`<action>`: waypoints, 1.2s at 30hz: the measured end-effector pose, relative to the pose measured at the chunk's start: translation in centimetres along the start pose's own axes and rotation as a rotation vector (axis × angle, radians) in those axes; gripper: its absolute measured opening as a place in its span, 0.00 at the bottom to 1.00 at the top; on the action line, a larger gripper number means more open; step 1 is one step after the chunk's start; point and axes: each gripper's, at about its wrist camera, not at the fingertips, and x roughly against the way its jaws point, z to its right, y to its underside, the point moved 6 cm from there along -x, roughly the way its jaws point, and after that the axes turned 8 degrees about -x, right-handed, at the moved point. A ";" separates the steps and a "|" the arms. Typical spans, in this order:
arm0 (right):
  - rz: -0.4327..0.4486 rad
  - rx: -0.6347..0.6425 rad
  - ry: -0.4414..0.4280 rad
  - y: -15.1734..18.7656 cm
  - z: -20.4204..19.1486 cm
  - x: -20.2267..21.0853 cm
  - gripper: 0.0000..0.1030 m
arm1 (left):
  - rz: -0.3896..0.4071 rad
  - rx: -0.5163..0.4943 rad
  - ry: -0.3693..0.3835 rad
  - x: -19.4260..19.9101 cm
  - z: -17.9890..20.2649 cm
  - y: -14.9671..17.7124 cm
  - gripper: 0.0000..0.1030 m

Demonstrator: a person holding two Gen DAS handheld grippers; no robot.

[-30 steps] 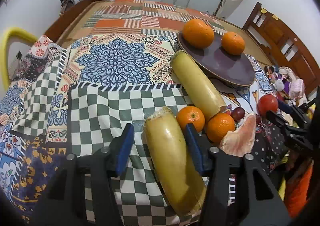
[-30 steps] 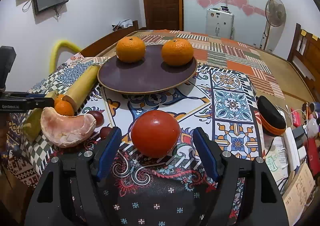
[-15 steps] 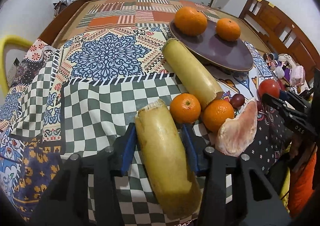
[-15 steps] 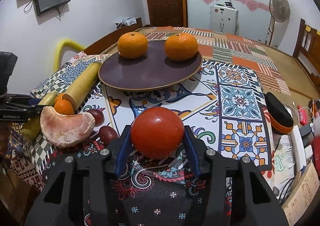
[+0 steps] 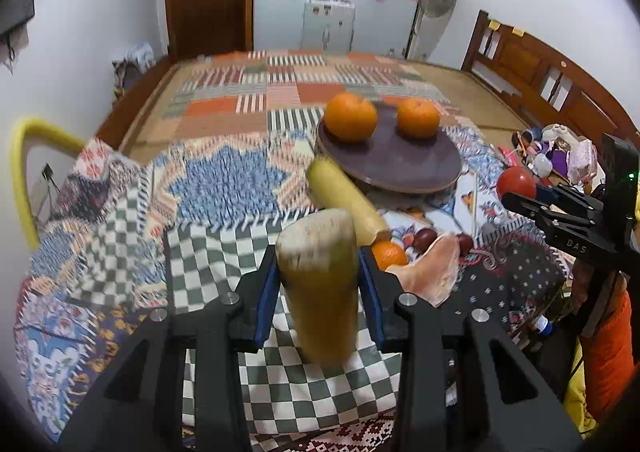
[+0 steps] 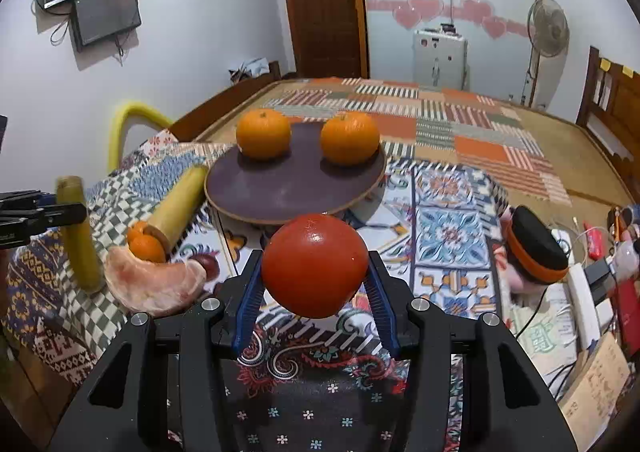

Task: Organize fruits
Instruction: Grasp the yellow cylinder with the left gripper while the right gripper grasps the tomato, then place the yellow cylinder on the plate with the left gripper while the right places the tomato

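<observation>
My left gripper is shut on a yellow banana-like fruit and holds it tilted up off the checked cloth; it also shows in the right wrist view. My right gripper is shut on a red tomato, lifted above the cloth. A dark round plate beyond holds two oranges. A second yellow fruit lies left of the plate, with small oranges, a peeled pomelo piece and dark plums by it.
Patterned cloths cover the table. A black and orange case, cables and small clutter lie at the right edge. A yellow chair back stands at the left. A wooden bed frame is on the right.
Both grippers closed on their fruit and lifted: the left raised the yellow fruit and tilted it up, the right raised the tomato off the cloth.
</observation>
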 end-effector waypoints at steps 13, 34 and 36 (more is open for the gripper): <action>0.058 0.004 0.006 -2.6 0.0 0.8 0.44 | 0.147 0.005 0.003 1.8 0.6 -5.1 0.36; 0.072 0.029 0.024 -5.4 1.0 -2.6 0.45 | 0.111 -0.100 0.072 -5.5 5.0 -9.9 0.36; 0.067 0.034 0.028 -5.6 1.1 -3.2 0.45 | 0.099 -0.109 0.082 -6.3 5.4 -10.3 0.36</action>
